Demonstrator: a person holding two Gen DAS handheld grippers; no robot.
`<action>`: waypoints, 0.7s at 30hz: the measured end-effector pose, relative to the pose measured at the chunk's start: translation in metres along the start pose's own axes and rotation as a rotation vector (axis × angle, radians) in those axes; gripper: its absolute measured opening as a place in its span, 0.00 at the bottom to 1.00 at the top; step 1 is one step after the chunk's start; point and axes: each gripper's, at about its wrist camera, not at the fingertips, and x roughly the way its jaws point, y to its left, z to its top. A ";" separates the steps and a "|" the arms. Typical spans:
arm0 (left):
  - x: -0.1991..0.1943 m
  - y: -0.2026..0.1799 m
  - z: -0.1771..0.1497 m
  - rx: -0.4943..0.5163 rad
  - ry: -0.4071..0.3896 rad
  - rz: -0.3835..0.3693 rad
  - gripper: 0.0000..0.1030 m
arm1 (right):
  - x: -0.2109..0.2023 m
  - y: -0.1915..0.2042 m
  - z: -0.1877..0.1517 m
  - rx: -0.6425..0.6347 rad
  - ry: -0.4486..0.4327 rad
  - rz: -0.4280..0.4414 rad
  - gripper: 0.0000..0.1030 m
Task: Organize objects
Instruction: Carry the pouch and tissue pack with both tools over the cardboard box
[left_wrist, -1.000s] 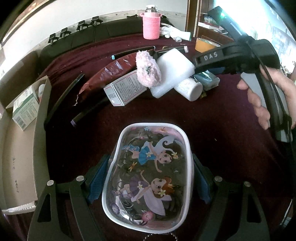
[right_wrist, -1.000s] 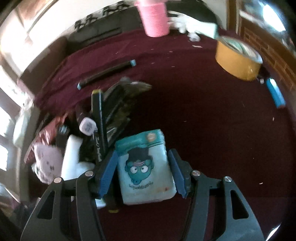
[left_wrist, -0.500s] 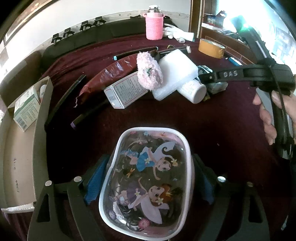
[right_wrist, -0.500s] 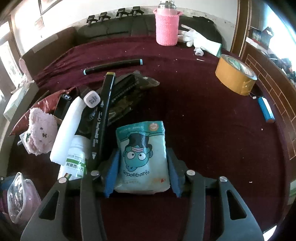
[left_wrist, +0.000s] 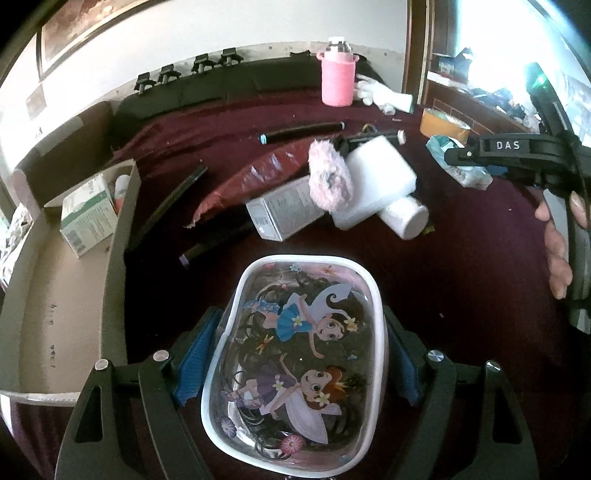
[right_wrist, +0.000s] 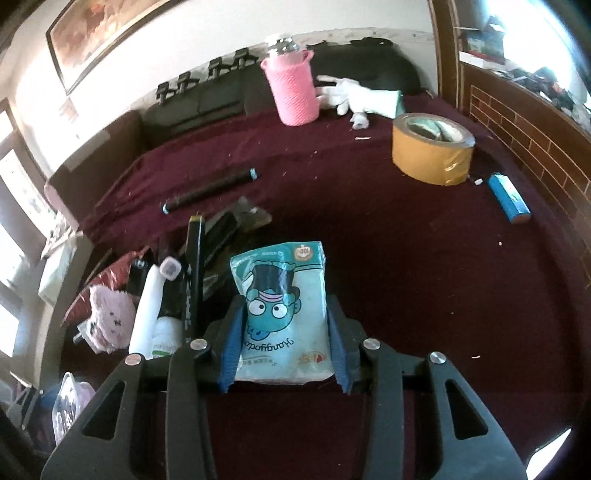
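My left gripper (left_wrist: 295, 354) is shut on a clear zip pouch (left_wrist: 295, 362) printed with cartoon fairies and holds it above the dark red cloth. My right gripper (right_wrist: 282, 343) is shut on a pale blue tissue pack (right_wrist: 282, 314) with a green cartoon face. That gripper and pack also show at the right of the left wrist view (left_wrist: 461, 166). A pile lies mid-table: pink fluffy toy (left_wrist: 328, 177), white foam block (left_wrist: 376, 181), white bottle (left_wrist: 406, 218), small carton (left_wrist: 280, 214), red foil wrapper (left_wrist: 255, 177), black markers (right_wrist: 194, 273).
An open cardboard box (left_wrist: 62, 295) with a green-white carton (left_wrist: 86, 216) stands at the left. A pink knitted bottle sleeve (right_wrist: 293, 90), white glove (right_wrist: 354, 96), yellow tape roll (right_wrist: 430, 147), blue lighter (right_wrist: 509, 199) and black pen (right_wrist: 210, 190) lie farther back.
My right gripper has lifted the tissue pack up and away from the pile. My left gripper has drawn back slightly with the pouch, so the pile looks farther off.
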 end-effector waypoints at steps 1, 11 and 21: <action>-0.003 0.000 0.000 0.001 -0.009 0.006 0.75 | -0.002 -0.001 0.001 0.005 -0.007 0.004 0.38; -0.033 0.002 0.001 0.014 -0.072 0.028 0.75 | -0.023 0.006 0.002 0.010 -0.060 0.026 0.38; -0.064 0.023 -0.001 -0.024 -0.143 0.029 0.75 | -0.061 0.043 -0.026 -0.038 -0.074 0.101 0.38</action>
